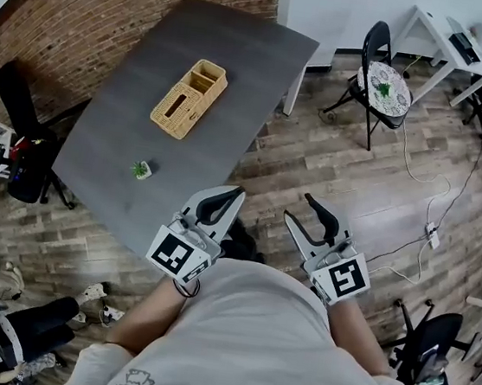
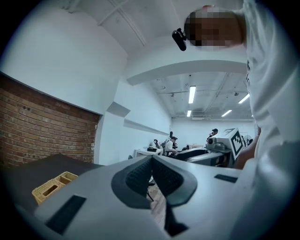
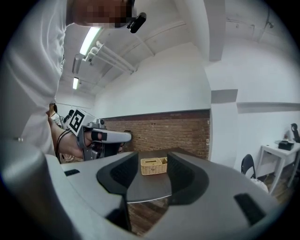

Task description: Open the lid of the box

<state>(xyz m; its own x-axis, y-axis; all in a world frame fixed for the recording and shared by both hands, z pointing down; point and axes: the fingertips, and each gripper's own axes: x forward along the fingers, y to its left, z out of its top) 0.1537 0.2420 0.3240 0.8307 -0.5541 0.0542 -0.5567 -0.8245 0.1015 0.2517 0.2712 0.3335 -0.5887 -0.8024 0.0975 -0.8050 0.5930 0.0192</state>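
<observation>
Grey table (image 1: 239, 65) carrying wicker box (image 1: 189, 98) mid-surface, nearer far edge, lid lying shut. Left gripper (image 1: 222, 201) pinching closed, empty. Right gripper (image 1: 298, 208) gaping partway, empty. Both hanging off near edge, well apart from box, likely awaiting reach.

Count: 1 dark desk (image 1: 117, 137), carrying 1 wicker box (image 1: 189, 98) and 1 small potted plant (image 1: 142, 169). 2 grippers, 2 fingers each: left gripper (image 1: 230, 195), right gripper (image 1: 298, 207). Further back: 1 folding chair (image 1: 385, 87) with patterned seat, 1 white desk (image 1: 439, 33). 1 power strip (image 1: 432, 234) on the floor.
</observation>
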